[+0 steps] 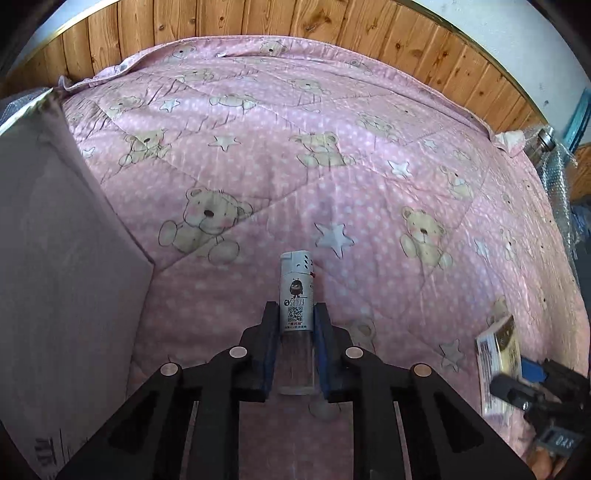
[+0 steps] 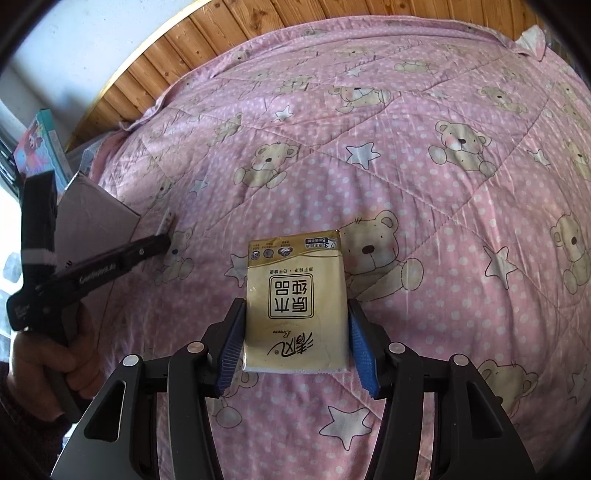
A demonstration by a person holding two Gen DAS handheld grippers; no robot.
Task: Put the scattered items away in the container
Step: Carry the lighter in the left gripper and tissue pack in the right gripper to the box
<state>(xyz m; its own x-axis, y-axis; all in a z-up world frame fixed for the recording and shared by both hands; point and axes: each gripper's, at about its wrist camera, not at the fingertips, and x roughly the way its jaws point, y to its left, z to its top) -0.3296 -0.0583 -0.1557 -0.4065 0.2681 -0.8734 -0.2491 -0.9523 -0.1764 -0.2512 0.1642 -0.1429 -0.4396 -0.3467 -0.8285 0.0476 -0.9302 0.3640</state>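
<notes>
Left gripper (image 1: 295, 325): its two fingers are squeezed on a lighter (image 1: 296, 291). The blue pads press both sides of it.
Lighter: white, with a small dark cartoon and a square code on it. Its clear end sits back between the fingers. Its metal top pokes out far past the tips. It is up above the blanket (image 1: 332, 147).
Right gripper (image 2: 295, 332): its fingers sit on both sides of a tissue pack (image 2: 295, 299). The blue pads touch the pack's left and right edges, so it is clamped on the pack.
Tissue pack: yellow-gold, flat, with big printed letters. Its near end is between the fingers and its far end sticks out over the blanket.
Box (image 1: 55, 277): a brown cardboard box stands at the left of the bed, just beside the left gripper. I can only see its outer wall, not the inside.
Blanket: pink with white dots, bears and stars. It covers the whole bed.
Wall (image 1: 295, 18): brown wood planks stand at the far end of the bed.
Hand (image 2: 55, 350): a person's hand grips the left gripper's handle, at the left of the right camera's view.
Book (image 2: 40, 147): a bright one leans far left, past the box.
</notes>
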